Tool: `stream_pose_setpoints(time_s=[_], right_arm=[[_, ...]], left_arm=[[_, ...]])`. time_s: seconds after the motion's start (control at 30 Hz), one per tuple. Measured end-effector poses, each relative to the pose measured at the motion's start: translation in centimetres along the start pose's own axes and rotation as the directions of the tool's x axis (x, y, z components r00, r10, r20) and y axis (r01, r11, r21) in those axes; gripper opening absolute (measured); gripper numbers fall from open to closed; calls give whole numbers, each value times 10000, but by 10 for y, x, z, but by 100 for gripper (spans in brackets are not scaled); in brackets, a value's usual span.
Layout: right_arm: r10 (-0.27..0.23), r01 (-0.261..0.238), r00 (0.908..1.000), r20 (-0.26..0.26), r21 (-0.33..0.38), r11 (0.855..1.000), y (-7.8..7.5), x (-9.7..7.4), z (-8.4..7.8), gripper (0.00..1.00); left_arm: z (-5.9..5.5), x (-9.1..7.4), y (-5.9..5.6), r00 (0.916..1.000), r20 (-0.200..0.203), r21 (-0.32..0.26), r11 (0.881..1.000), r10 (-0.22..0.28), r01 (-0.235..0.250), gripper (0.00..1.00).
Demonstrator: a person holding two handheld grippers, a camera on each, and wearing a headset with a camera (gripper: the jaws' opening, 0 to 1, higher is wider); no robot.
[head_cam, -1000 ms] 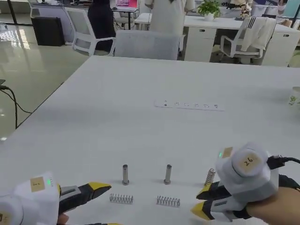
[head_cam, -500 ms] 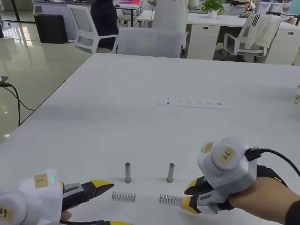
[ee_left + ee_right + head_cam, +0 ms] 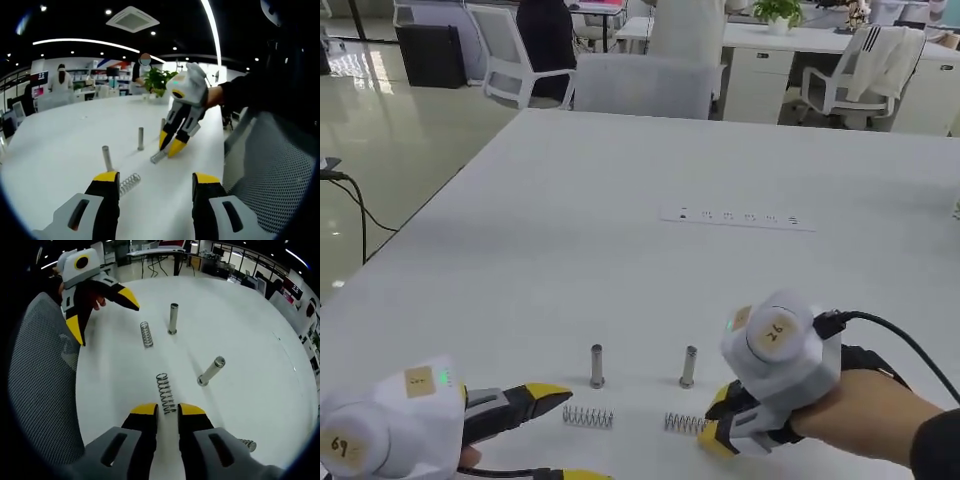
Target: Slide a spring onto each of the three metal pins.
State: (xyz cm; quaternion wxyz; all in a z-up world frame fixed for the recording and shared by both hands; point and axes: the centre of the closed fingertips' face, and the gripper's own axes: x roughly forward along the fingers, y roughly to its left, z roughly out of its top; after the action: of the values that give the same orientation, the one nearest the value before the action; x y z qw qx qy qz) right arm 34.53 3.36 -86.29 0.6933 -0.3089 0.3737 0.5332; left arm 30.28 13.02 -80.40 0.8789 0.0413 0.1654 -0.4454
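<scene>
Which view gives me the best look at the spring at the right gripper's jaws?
The right gripper view: the spring lies lengthwise, its near end at the jaw tips of the right gripper; grip unclear. The head view shows it partly hidden behind that gripper. The left gripper view shows it small, by the yellow tips.

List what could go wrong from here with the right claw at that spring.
1. The right claw sits at just one end of the lying spring. A pinch on the end coils alone could let it pivot, flick out or roll away.
2. The nearest upright pin stands close beside that spring, so swinging the spring up carelessly may tip it.
3. Another spring sits low at the claw's side, where the hand could bump it.
</scene>
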Motion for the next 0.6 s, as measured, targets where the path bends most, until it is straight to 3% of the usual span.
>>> stream_pose_setpoints(time_s=[0.37,0.6], right_arm=[[80,-84,9998,-179,-225,9997,3,1,-2,8],[154,-158,9998,-97,-408,9990,9,-9,6,7]], left_arm=[[1,3,-4,9998,-55,79,9998,-167,167,53],[2,6,-7,9992,-133,223,9991,-370,373,51]])
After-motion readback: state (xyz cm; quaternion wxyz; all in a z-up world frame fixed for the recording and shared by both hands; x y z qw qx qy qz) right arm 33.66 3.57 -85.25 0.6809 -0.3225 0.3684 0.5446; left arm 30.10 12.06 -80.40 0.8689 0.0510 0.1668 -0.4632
